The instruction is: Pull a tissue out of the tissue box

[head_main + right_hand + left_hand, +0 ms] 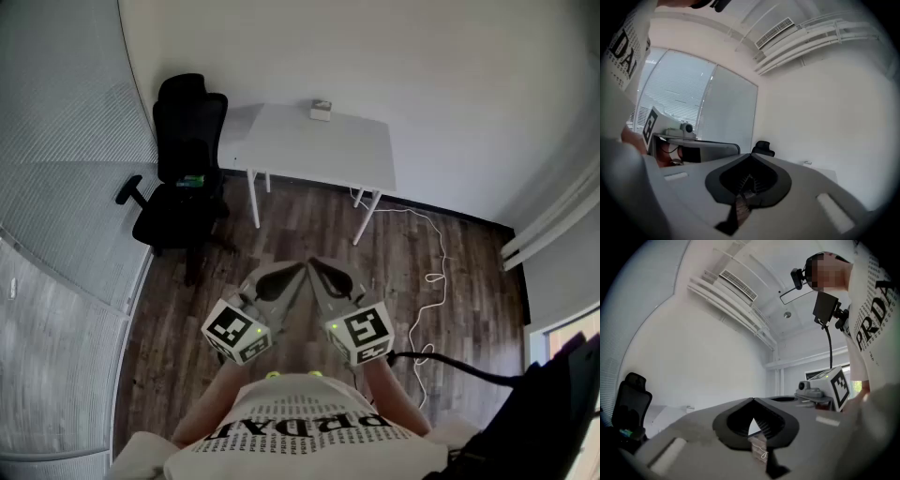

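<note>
Left gripper [298, 270] and right gripper [316, 266], both closed on nothing, face the far-off tissue box [322, 110], upper centre; its tissue, likely light and flimsy, suits a gentle top pinch.

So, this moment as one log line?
stage: not started | left claw: shut, empty | right claw: shut, empty | tissue box: on table, untouched

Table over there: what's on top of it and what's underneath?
On the table sits only a small tissue box, at its far edge. Underneath, its top hides most of the floor; just white legs and a cable show.
</note>
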The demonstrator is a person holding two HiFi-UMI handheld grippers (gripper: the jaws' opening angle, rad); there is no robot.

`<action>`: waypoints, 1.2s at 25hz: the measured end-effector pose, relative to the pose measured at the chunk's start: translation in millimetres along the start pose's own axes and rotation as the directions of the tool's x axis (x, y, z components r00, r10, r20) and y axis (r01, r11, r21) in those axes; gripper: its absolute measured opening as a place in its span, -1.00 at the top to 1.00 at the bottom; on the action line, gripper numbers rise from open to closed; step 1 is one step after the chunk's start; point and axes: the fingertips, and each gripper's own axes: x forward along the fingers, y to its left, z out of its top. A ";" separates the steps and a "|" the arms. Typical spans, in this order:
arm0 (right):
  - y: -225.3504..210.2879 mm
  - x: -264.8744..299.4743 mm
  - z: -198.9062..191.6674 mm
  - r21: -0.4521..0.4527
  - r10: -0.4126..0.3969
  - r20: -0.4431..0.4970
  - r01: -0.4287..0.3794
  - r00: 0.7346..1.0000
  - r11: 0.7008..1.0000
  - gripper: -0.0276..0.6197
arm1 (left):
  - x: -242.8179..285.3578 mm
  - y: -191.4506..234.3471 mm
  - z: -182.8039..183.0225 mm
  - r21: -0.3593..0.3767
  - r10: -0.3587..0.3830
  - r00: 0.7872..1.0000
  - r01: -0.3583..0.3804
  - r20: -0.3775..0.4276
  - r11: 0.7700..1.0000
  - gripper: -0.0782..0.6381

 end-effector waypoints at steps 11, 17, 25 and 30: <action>-3.1 8.9 6.2 0.029 -0.010 0.021 0.010 1.000 1.000 0.89 | 2.1 9.6 -1.1 -0.009 0.007 1.000 -0.007 -0.008 1.000 0.80; -3.2 10.0 3.8 0.018 -0.014 0.028 0.013 1.000 1.000 0.89 | 1.6 10.3 -4.5 -0.010 0.002 1.000 -0.002 -0.013 1.000 0.80; -3.9 13.0 2.6 0.017 -0.028 0.010 0.028 1.000 0.999 0.89 | 2.0 13.9 -4.9 -0.018 -0.006 1.000 0.005 -0.020 1.000 0.80; 6.9 19.8 0.9 0.023 -0.037 0.005 0.037 0.999 0.999 0.89 | -8.9 19.2 -6.2 -0.017 -0.018 1.000 0.017 -0.022 1.000 0.80</action>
